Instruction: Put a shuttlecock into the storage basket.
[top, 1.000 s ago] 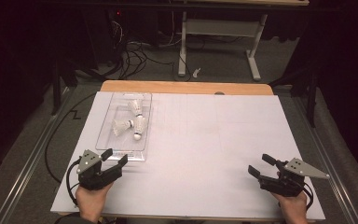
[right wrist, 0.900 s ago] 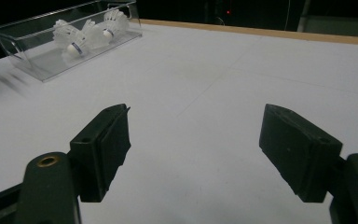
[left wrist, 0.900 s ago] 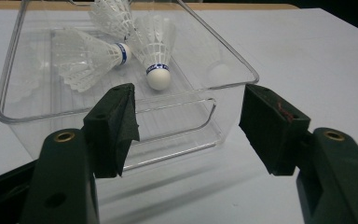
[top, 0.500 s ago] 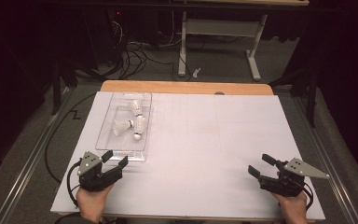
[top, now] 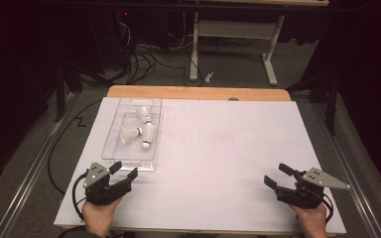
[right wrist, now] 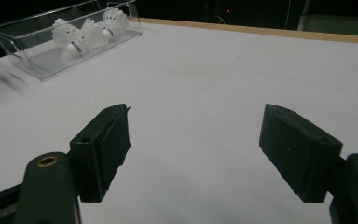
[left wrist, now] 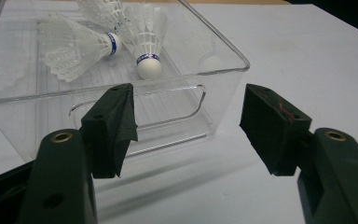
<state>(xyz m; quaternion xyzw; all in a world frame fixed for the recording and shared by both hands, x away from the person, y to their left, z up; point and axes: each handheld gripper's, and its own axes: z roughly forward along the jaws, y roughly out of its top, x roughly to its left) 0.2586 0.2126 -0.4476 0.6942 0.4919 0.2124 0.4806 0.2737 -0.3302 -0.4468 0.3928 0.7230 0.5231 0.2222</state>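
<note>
Shuttlecocks (top: 141,130) lie in clear tray (top: 110,144), table's far left, high view | left gripper view: left gripper (left wrist: 189,119) wide open, empty, just before tray's near wall | right gripper view: right gripper (right wrist: 193,149) wide open, empty, well apart | step: approach; next likely reach over wall.

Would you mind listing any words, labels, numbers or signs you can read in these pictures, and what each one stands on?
No text can be read.
Blue bands on the shuttlecocks in the clear box: any print is too small and blurred to read.
A strip at the near end of the clear box in the high view: too blurred to read.
Left gripper, right gripper, white table cover: no markings legible.
</note>
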